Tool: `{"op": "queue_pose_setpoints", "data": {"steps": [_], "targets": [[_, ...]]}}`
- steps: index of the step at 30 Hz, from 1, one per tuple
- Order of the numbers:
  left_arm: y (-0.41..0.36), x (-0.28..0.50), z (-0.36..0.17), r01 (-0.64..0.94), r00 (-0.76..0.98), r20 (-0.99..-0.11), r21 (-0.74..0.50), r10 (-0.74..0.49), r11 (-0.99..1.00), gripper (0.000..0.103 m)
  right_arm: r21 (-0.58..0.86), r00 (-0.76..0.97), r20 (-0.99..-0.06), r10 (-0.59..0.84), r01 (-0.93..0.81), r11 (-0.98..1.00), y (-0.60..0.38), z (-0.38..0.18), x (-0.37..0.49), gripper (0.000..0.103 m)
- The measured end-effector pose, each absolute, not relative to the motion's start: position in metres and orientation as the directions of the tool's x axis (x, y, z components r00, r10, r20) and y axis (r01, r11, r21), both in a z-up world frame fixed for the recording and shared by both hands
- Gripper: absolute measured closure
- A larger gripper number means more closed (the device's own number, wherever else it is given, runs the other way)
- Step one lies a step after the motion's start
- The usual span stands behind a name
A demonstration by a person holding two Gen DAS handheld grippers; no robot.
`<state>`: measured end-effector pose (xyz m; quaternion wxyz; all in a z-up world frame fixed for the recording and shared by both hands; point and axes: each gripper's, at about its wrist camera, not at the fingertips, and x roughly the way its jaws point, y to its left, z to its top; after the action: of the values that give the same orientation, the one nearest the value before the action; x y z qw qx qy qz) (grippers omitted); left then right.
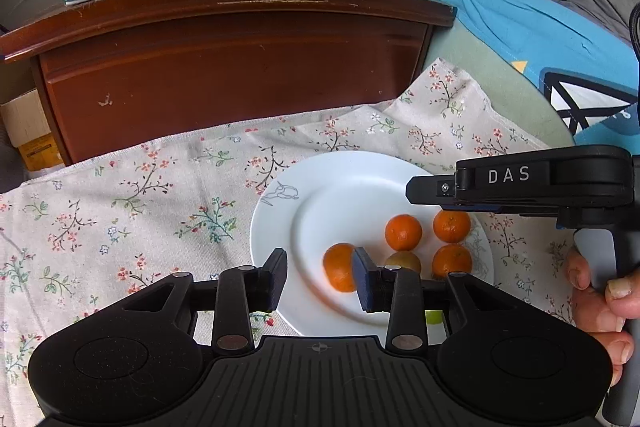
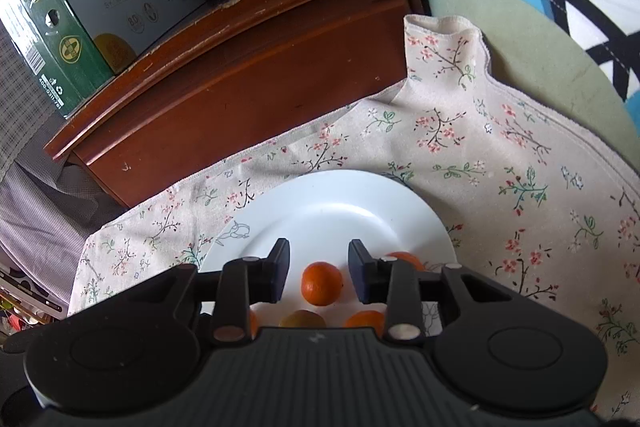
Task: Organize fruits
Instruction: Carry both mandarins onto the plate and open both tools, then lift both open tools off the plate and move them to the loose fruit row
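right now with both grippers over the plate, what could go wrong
The orange beside the left gripper looks blurred, maybe rolling; on the smooth white plate it could drift toward the rim. The right gripper has open jaws around another orange; pulling back carelessly might nudge it into its neighbours. Both grippers crowd the same plate, so they could knock each other.

Plate [image 1: 280, 227]: I see plain white, faint grey line drawing on its rim.
Tangerines [image 1: 403, 231]: orange.
Cloth [image 1: 120, 211]: beige, pink blossoms, green leaves.
Cabinet [image 1: 224, 75]: reddish-brown wood.
Tool fingers [image 1: 366, 283]: black, blue pads.
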<state>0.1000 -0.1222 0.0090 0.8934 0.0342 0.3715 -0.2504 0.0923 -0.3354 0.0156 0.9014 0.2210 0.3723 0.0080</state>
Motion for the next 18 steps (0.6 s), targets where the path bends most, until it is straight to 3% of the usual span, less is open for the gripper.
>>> {"op": "queue_pose_setpoints", "data": {"steps": [2, 3, 18], "targets": [[-0.119, 0.099, 0.017, 0.452, 0.618, -0.677, -0.111, -0.400, 0.885, 0.040, 0.405, 0.729, -0.662, 0.175, 0.152, 0.902, -0.335, 0.020, 0.091, 0.063], [-0.117, 0.098, 0.019, 0.446, 0.627, -0.673, -0.105, -0.393, 0.889, 0.038, 0.402, 0.731, -0.660, 0.172, 0.150, 0.903, -0.334, 0.022, 0.091, 0.061], [-0.064, 0.068, 0.048, 0.423, 0.623, -0.726, -0.001, -0.292, 0.906, 0.037, 0.358, 0.714, -0.673, 0.192, 0.087, 0.930, -0.304, 0.044, 0.054, 0.053]]}}
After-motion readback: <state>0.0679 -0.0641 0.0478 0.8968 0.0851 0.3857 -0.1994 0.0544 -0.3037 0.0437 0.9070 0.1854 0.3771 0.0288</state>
